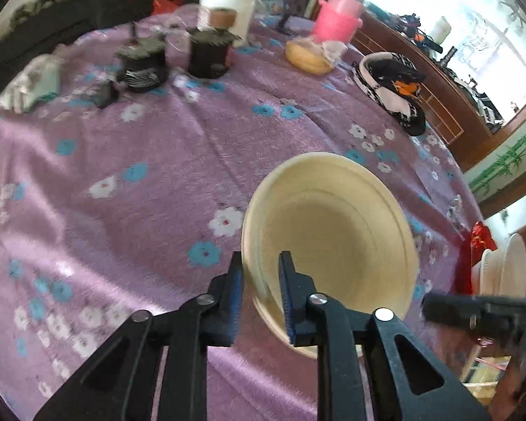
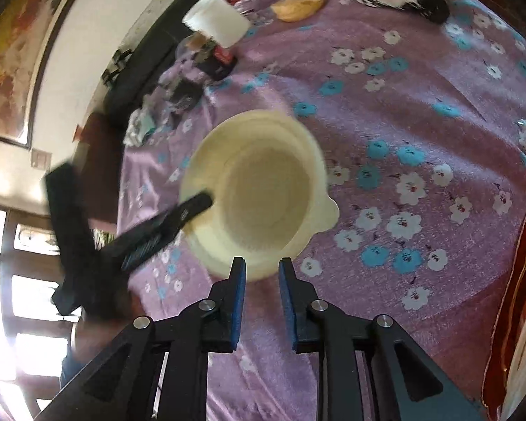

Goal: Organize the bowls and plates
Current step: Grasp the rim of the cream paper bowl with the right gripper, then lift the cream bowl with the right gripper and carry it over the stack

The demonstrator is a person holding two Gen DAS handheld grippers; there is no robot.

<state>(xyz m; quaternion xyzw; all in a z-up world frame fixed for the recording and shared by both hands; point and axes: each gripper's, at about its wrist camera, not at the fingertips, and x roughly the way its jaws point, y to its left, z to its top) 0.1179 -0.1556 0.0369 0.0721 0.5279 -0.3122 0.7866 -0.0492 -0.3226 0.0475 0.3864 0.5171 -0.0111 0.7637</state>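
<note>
Purple flowered tablecloth (image 1: 122,161) underneath; left gripper (image 1: 261,280) clamped on cream bowl (image 1: 333,224) rim, right gripper (image 2: 262,280) narrowly parted, empty; likely mid-stacking, next needing a careful lift

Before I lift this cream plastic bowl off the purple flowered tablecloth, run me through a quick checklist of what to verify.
1. Left gripper has the cream plastic bowl by its rim, one finger inside and one outside: ok.
2. Right gripper is free of the bowl, nothing between its pads: ok.
3. Bowl is empty: ok.
4. Bowl is tilted rather than sitting flat on the purple flowered tablecloth: ok for lifting, but watch for slip.
5. Grip firmness on the thin rim: cannot tell, the picture is blurred.
6. Cloth around the bowl is free of other items; the two dark jars stand far back: ok.
</note>
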